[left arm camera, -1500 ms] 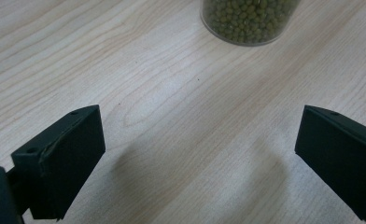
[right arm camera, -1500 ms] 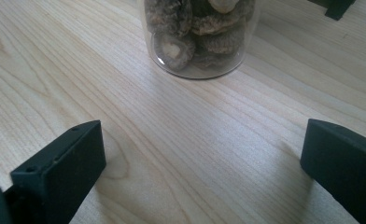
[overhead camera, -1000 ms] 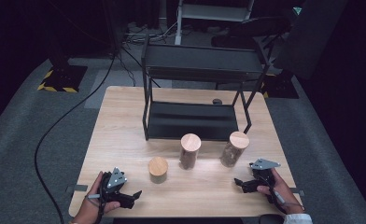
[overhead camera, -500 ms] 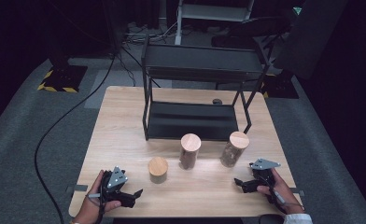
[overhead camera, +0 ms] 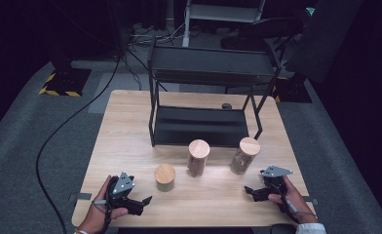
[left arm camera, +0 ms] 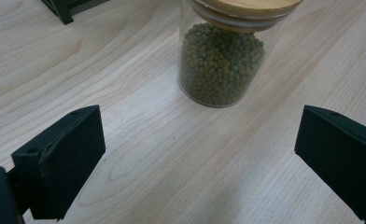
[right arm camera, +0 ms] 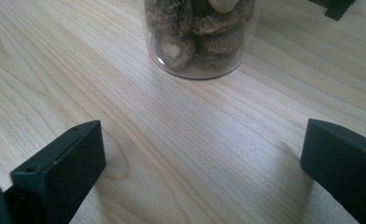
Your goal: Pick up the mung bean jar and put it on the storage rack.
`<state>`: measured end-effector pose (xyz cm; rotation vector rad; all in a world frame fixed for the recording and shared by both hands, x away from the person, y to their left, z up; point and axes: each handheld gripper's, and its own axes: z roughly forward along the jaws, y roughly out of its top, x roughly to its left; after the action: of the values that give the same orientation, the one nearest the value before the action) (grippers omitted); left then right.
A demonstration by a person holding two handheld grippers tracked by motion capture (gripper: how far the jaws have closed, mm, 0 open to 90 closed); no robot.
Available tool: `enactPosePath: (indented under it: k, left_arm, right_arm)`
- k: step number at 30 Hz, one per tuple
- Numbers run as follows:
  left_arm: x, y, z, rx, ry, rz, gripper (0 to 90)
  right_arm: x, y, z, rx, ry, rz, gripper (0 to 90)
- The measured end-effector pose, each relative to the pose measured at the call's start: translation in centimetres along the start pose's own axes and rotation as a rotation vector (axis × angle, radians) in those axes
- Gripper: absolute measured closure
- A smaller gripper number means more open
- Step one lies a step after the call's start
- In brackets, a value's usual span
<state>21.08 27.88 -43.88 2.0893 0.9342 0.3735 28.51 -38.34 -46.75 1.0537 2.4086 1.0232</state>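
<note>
Three glass jars with wooden lids stand in a row on the wooden table [overhead camera: 130, 126]. The short left jar [overhead camera: 164, 177] holds green beans [left arm camera: 221, 65]. A taller middle jar [overhead camera: 198, 157] stands beside it. The right jar [overhead camera: 244, 155] holds dried mushrooms [right arm camera: 197, 32]. My left gripper [overhead camera: 141, 202] rests at the front left of the table, open, pointing at the bean jar from a short way off. My right gripper [overhead camera: 251, 192] sits at the front right, open, with the mushroom jar just ahead of its jaws. Nothing lies between either pair of jaws.
A black two-tier metal rack [overhead camera: 203, 97] stands at the back of the table, its lower shelf [overhead camera: 201, 126] bare. A small dark object [overhead camera: 226, 106] lies behind it. Black cables [overhead camera: 77, 117] trail over the grey floor at the left.
</note>
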Motion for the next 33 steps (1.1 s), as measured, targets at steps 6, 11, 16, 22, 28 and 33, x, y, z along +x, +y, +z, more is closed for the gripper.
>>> enactPosePath:
  k: [6,11,16,22,28,33]
  left_arm:
    - [-0.2,0.5,0.3,-0.011,-0.007,0.008,1.3]
    - [-0.3,1.0,0.7,-0.014,-0.019,0.024,1.3]
    - [-0.2,1.4,1.0,-0.017,-0.032,0.023,1.3]
    - [-0.1,2.0,1.6,-0.017,-0.043,0.028,1.3]
    - [0.0,2.5,2.2,-0.018,-0.055,0.026,1.3]
    - [0.1,2.9,2.8,-0.015,-0.058,0.022,1.4]
  right_arm:
    - [0.0,0.0,0.0,0.000,0.000,0.000,0.0]
    - [0.0,0.0,0.0,0.000,0.000,0.000,0.0]
    - [0.0,0.0,0.0,0.000,0.000,0.000,0.0]
    - [0.0,0.0,0.0,0.000,0.000,0.000,0.0]
    - [0.0,0.0,0.0,0.000,0.000,0.000,0.0]
    - [0.0,0.0,0.0,0.000,0.000,0.000,0.0]
